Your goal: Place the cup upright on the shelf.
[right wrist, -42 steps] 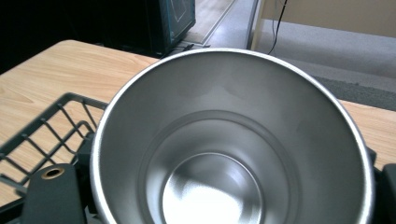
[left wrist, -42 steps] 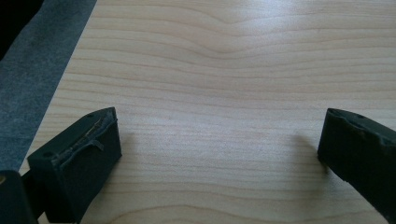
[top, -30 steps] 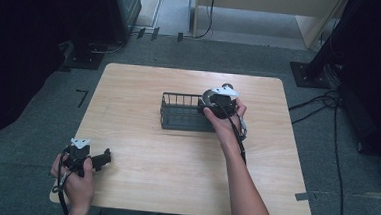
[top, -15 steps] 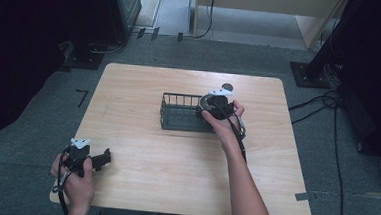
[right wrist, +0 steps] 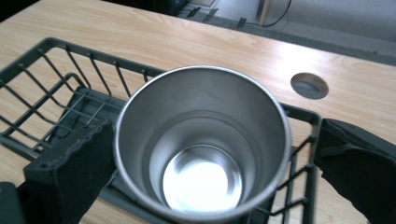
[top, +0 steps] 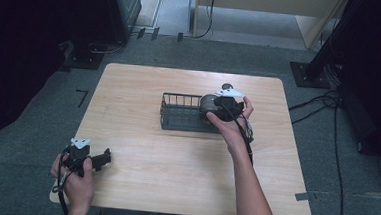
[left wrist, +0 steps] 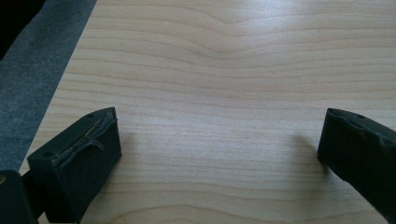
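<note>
My right tongs have carried the shiny steel cup leftward over the dark wire basket's right end, jaws apart around it. Left tongs gape empty, near-left worktop.

I see a light wooden table with rounded corners, standing on grey carpet. A dark wire basket sits directly on the top, a little right of centre and toward the far side. Near the far edge, just beyond the basket's right end, I note a round hole in the tabletop. A strip of grey tape lies on the carpet beside the near right corner.
</note>
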A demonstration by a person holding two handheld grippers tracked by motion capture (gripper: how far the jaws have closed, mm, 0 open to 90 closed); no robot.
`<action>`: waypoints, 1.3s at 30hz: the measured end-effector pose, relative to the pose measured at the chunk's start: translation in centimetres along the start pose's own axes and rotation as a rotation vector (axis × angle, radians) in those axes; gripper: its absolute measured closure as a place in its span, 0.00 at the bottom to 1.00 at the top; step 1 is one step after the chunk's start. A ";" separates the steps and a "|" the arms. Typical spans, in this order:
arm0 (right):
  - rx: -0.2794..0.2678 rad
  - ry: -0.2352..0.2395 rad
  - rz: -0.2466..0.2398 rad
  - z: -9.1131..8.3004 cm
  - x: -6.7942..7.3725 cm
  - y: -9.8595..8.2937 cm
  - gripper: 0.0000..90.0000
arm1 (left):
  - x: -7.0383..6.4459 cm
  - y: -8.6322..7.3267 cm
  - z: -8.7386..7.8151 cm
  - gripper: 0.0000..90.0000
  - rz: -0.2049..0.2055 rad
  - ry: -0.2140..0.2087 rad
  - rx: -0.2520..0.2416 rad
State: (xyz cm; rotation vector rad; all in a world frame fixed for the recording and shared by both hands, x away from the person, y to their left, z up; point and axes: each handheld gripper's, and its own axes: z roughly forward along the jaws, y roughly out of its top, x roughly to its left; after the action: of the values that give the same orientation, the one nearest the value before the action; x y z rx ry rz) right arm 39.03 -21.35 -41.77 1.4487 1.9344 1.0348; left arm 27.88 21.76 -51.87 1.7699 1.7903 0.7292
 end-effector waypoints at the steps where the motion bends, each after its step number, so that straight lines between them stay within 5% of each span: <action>1: -0.005 -0.001 -0.005 -0.3 -0.1 0.0 0.00 | 0.0 0.0 0.0 0.00 0.000 0.000 -0.001; 18: -0.044 -0.031 0.033 -5.2 -2.8 -2.8 0.00 | 0.0 0.0 0.0 0.00 0.002 0.000 0.001; 39: -0.014 -0.095 0.082 -7.8 -6.4 -8.6 0.00 | 0.0 0.0 0.0 0.00 0.002 0.000 0.001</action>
State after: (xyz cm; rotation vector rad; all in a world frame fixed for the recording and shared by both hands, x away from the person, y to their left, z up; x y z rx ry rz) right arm 30.11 -30.78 -44.55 1.5521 1.8114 0.9955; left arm 27.88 21.77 -51.87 1.7725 1.7892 0.7297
